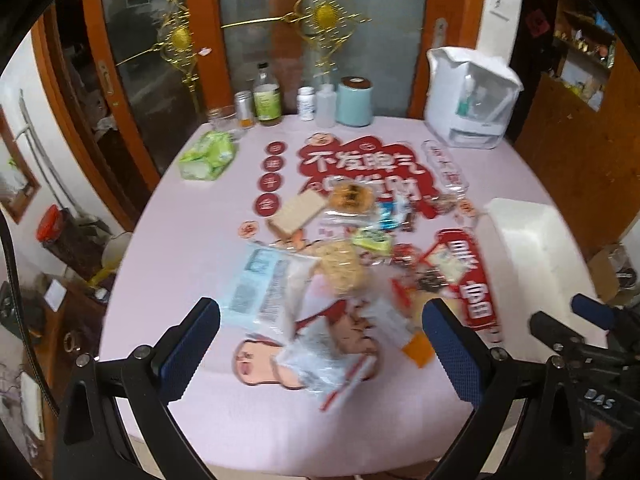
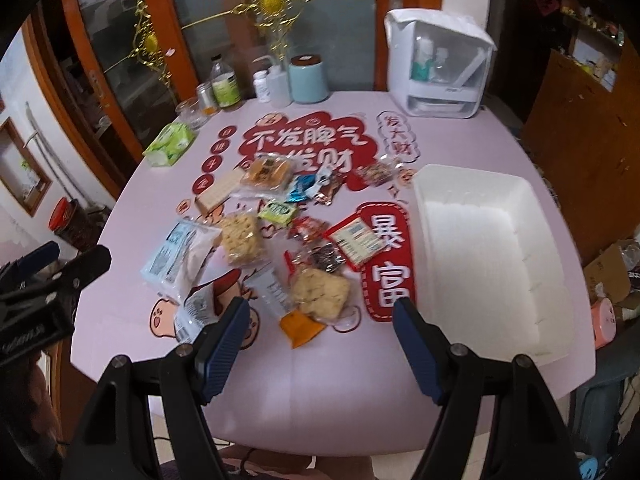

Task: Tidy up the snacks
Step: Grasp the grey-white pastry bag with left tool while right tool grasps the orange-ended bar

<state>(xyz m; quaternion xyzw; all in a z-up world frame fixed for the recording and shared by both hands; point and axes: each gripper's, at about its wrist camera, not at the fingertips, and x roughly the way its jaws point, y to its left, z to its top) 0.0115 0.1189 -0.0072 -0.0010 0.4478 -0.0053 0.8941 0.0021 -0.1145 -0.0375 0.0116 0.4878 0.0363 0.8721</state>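
Snack packets are scattered on the pink surface (image 2: 320, 368), with nothing held by either gripper.

The left gripper (image 1: 320, 344) is seen with jaws wide and empty, a pale blue packet (image 1: 264, 284) just beyond its left finger. The right gripper (image 2: 320, 344) is likewise spread wide, an orange sachet (image 2: 301, 328) between and beyond its jaws, and the white bin (image 2: 492, 256) lies right of them.

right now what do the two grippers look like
Both match: black angular frames with round silver bolts at the joints, each carrying two flat fingers faced with dark blue dotted pads. The left gripper shows its pads plainly; the right gripper has the same pads. White lettering marks the black body of each, too blurred to read. No sleeves or cables show.
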